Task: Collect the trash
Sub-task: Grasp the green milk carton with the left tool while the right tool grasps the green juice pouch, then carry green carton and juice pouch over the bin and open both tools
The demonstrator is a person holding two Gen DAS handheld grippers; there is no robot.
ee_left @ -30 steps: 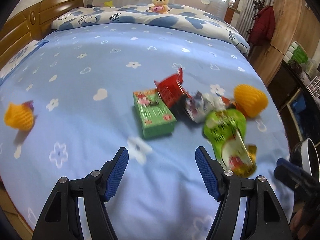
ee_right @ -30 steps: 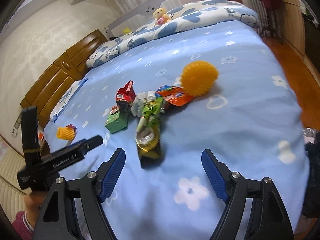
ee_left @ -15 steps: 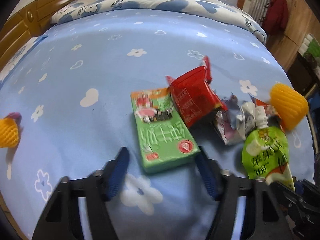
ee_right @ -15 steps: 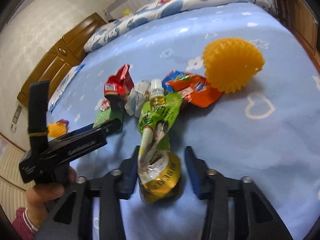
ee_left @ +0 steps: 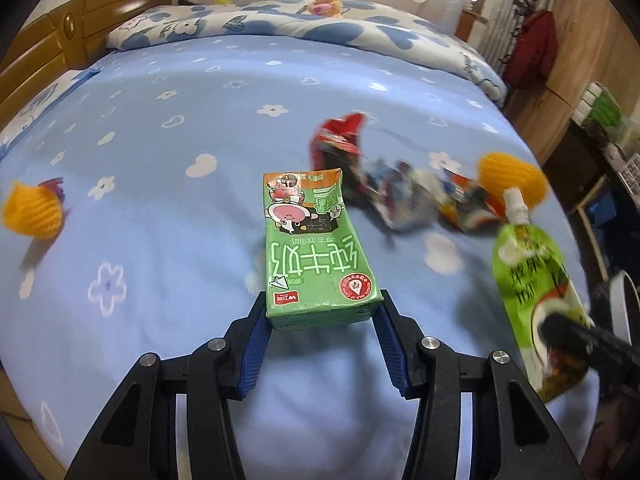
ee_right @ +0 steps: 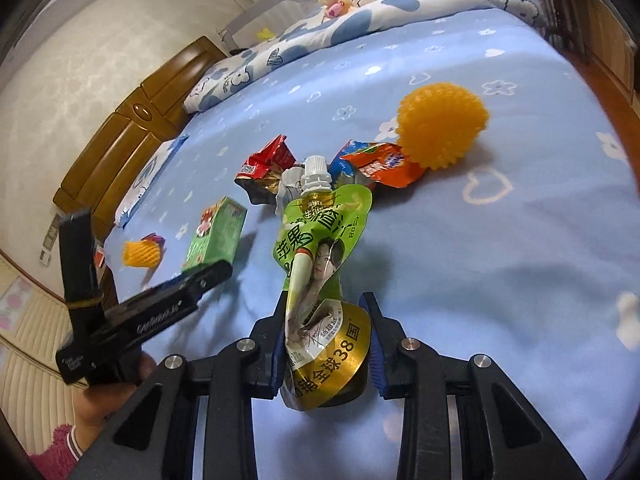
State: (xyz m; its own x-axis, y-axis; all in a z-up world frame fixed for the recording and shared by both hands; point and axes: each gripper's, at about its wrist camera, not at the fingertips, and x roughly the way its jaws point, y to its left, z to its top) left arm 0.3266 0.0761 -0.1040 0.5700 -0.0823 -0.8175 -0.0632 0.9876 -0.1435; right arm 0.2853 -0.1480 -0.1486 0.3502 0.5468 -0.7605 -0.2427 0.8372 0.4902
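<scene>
Left gripper (ee_left: 322, 318) pinches stiff, light milk carton (ee_left: 314, 250) by its base; right gripper (ee_right: 326, 344) clamps soft, crumpling drink pouch (ee_right: 320, 256) low down.

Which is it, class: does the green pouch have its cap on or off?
Off. The green pouch, held in the right gripper, ends in a bare white threaded spout with no cap on it.
</scene>
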